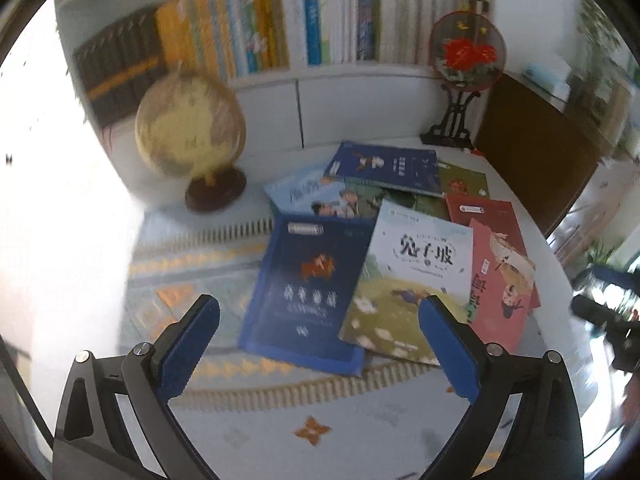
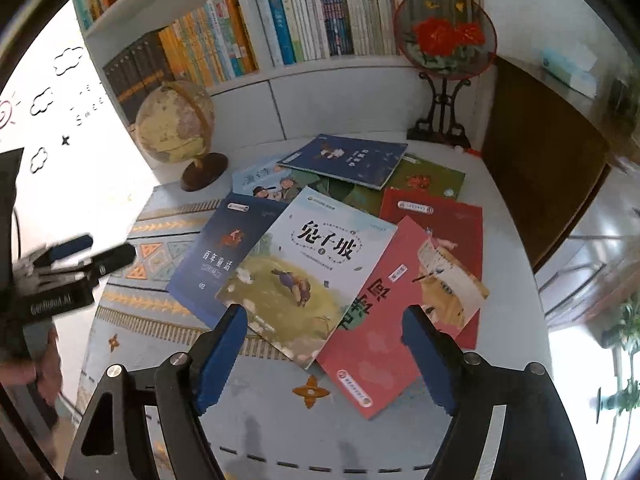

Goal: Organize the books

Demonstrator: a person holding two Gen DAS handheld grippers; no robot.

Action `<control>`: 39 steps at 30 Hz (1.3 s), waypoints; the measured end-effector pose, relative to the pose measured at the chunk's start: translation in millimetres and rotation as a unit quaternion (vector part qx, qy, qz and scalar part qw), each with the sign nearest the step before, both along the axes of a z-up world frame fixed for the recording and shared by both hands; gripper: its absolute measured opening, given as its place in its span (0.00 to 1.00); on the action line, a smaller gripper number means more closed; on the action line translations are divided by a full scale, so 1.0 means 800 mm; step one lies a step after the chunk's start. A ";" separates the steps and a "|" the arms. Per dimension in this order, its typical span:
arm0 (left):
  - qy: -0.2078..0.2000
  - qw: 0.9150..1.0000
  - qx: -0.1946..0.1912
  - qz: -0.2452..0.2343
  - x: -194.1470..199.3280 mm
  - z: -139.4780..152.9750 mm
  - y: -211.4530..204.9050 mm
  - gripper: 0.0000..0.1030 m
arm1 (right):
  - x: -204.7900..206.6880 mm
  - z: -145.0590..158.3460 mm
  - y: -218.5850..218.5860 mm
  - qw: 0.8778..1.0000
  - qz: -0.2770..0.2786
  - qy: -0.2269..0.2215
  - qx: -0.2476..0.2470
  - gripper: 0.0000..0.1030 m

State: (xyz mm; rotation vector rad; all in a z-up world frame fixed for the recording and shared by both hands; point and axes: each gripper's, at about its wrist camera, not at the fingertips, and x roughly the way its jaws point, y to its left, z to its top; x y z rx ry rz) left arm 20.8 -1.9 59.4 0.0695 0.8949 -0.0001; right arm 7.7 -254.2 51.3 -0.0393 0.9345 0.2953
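Several books lie scattered and overlapping on the table. A dark blue book (image 1: 308, 292) (image 2: 218, 256) lies at the near left. A white and green picture book (image 1: 412, 276) (image 2: 308, 268) overlaps it. A pink book (image 1: 500, 292) (image 2: 384, 320) lies at the right over a red one (image 2: 440, 216). A blue book (image 1: 384, 168) (image 2: 348, 160) lies at the back. My left gripper (image 1: 320, 308) is open and empty above the dark blue book; it also shows in the right wrist view (image 2: 96, 252). My right gripper (image 2: 324, 320) is open and empty over the picture book's near edge.
A globe (image 1: 190, 124) (image 2: 176, 124) stands at the back left. A round red-flower fan on a dark stand (image 1: 466, 52) (image 2: 444, 32) stands at the back right. A white bookshelf (image 2: 276, 68) full of upright books runs behind. A patterned runner (image 2: 160, 304) covers the table.
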 end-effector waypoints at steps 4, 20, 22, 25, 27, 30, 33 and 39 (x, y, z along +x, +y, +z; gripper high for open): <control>0.015 0.999 -0.021 -0.040 0.023 -0.013 -0.005 0.96 | 0.009 -0.005 -0.021 1.000 -0.018 0.003 0.021 0.81; 0.136 0.983 -0.084 -0.093 0.119 -0.173 -0.024 0.86 | 0.102 -0.171 -0.002 0.982 -0.061 0.127 0.128 0.81; 0.152 0.981 -0.083 -0.091 0.127 -0.194 -0.025 0.83 | 0.109 -0.188 -0.001 0.978 -0.069 0.140 0.136 0.81; 0.179 0.976 -0.079 -0.090 0.134 -0.221 -0.028 0.69 | 0.116 -0.209 -0.003 0.974 -0.090 0.153 0.139 0.81; 0.164 0.980 -0.059 -0.098 0.131 -0.220 -0.034 0.69 | 0.115 -0.207 -0.003 0.976 -0.098 0.134 0.140 0.81; 0.160 0.980 -0.054 -0.107 0.129 -0.220 -0.040 0.69 | 0.114 -0.208 0.006 0.981 -0.089 0.120 0.127 0.82; 0.153 0.979 -0.073 -0.112 0.124 -0.217 -0.043 0.69 | 0.115 -0.208 0.007 0.980 -0.080 0.113 0.145 0.82; 0.161 0.974 -0.070 -0.142 0.119 -0.214 -0.066 0.67 | 0.115 -0.209 0.015 0.969 -0.060 0.127 0.201 0.81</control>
